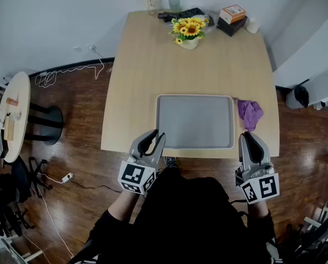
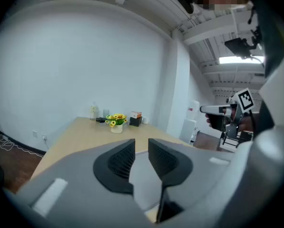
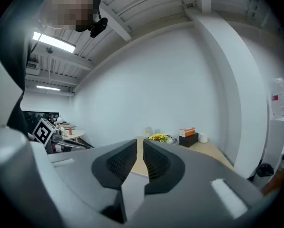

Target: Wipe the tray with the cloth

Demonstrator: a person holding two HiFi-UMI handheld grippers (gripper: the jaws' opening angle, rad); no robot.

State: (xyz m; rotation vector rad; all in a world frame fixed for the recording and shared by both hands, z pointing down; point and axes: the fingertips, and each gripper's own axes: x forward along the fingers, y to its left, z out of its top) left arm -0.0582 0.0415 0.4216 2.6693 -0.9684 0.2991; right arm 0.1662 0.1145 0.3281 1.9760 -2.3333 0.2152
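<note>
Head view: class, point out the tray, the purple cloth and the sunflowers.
tray [image 1: 194,121], head view, bare middle of its flat bottom
cloth [image 1: 250,113], head view, centre of the crumpled purple heap
sunflowers [image 1: 189,28], head view, on the yellow blooms

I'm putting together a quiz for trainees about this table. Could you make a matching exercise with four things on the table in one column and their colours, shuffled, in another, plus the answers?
Things:
1. tray
2. cloth
3. flowers
4. box at the table's far right corner

Colours:
A. yellow
B. orange
C. grey
D. purple

Pairs: 1-C, 2-D, 3-A, 4-B
</note>
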